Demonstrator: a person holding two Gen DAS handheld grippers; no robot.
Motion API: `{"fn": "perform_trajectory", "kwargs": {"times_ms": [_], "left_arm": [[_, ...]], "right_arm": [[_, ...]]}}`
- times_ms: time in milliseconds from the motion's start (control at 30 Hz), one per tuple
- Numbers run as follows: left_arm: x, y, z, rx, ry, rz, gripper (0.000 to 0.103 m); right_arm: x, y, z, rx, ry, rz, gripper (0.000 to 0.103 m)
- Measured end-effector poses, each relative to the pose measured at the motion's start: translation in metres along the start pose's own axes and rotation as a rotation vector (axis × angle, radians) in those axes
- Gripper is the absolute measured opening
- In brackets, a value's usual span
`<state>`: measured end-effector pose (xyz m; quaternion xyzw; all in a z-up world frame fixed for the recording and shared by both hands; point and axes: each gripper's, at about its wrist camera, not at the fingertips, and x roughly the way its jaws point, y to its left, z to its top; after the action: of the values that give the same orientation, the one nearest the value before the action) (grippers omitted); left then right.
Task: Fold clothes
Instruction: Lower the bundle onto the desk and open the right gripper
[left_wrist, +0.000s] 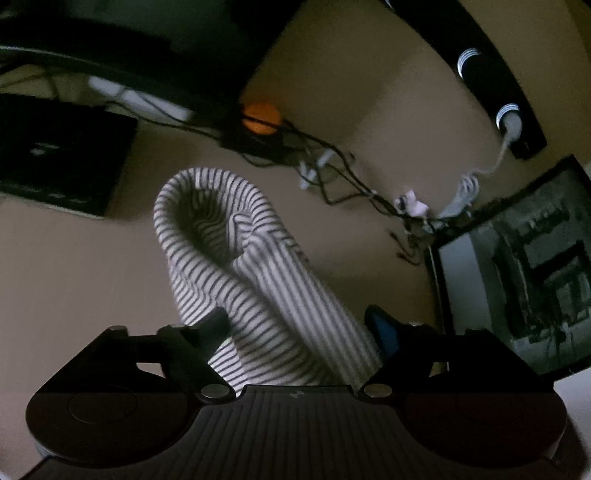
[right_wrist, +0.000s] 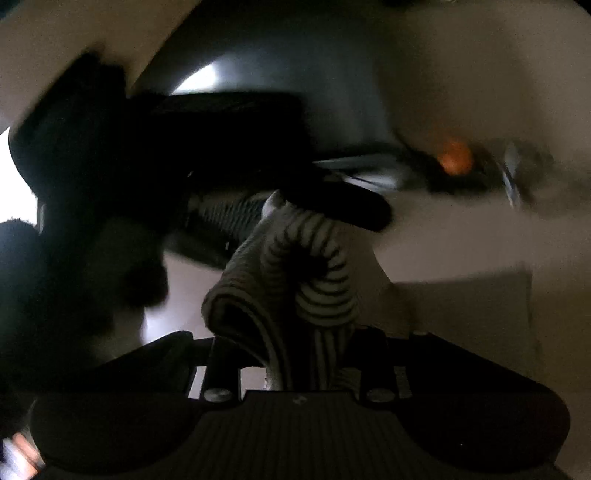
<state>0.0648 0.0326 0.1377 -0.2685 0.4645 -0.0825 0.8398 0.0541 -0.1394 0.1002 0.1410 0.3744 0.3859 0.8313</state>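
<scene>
A grey-and-white striped garment (left_wrist: 236, 266) lies rolled in a long bundle on the beige surface (left_wrist: 74, 280), with a loop at its far end. My left gripper (left_wrist: 297, 328) stands open and wide. The bundle runs between its fingers (left_wrist: 212, 325), and the left one touches the cloth. In the right wrist view the same striped garment (right_wrist: 317, 280) is bunched up and lifted, and my right gripper (right_wrist: 295, 350) is shut on its near end. A dark blurred shape, the left gripper (right_wrist: 351, 210), reaches over the top of the cloth from the left.
A tangle of black and white cables (left_wrist: 332, 173) and an orange object (left_wrist: 260, 118) lie beyond the garment. A black box (left_wrist: 59, 155) sits at the left. At the right stands a dark framed panel (left_wrist: 524, 269), and a black strip with round sockets (left_wrist: 491, 74) runs above it.
</scene>
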Motion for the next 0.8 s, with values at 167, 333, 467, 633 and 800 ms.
{"fn": "perform_trajectory", "kwargs": {"times_ms": [167,333,467,633,800], "left_arm": [[0.063,-0.026,-0.013,0.085,0.107,-0.037,0.093],[0.094,-0.038,-0.02,0.138,0.17,-0.049,0.093],[0.057,-0.024,-0.013,0.11,0.087,-0.125,0.094],[0.036,0.029,-0.001,0.001,-0.014,0.01,0.095],[0.062,0.063,-0.022,-0.075,0.056,0.062,0.093]], "right_arm": [[-0.014,-0.069,-0.029,0.379,0.004,0.017,0.027],[-0.017,-0.115,-0.068,0.612,-0.008,0.01,0.029],[-0.02,-0.111,-0.072,0.585,-0.028,0.012,0.029],[-0.018,-0.089,-0.06,0.432,-0.041,-0.045,0.03],[-0.043,-0.071,-0.048,0.183,-0.034,-0.149,0.05]]}}
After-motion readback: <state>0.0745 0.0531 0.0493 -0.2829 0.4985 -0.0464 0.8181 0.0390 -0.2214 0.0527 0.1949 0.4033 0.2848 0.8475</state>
